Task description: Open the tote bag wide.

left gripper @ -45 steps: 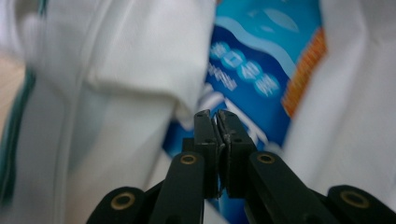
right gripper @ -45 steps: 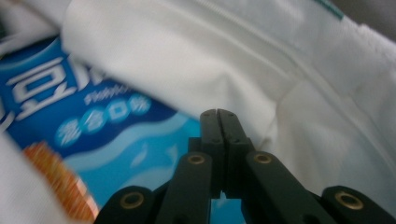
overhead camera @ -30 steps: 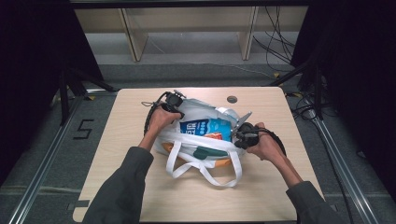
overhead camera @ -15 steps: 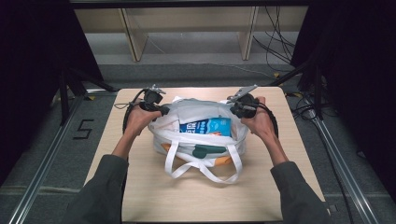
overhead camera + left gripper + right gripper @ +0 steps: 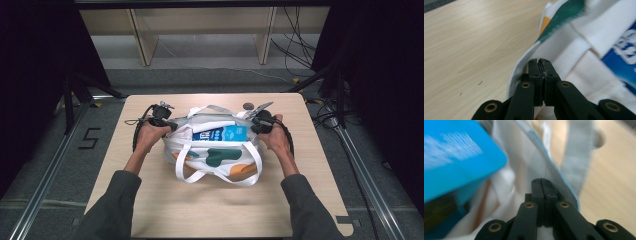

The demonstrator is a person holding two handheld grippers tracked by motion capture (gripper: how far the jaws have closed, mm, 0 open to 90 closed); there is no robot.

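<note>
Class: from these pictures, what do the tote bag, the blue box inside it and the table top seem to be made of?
Tote bag: probably woven cotton canvas, matte; it folds softly, with webbing handles. Blue box: likely printed card, smooth, flat-faced. Table: pale wood-grain surface, perhaps laminate.

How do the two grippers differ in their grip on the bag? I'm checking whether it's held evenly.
The left gripper pinches the bag at its left rim; the right gripper pinches its right rim, beside a grey strap. Both have their jaws shut on fabric.

Blue carton (image 5: 456, 162) blurred, its print unreadable.
</note>
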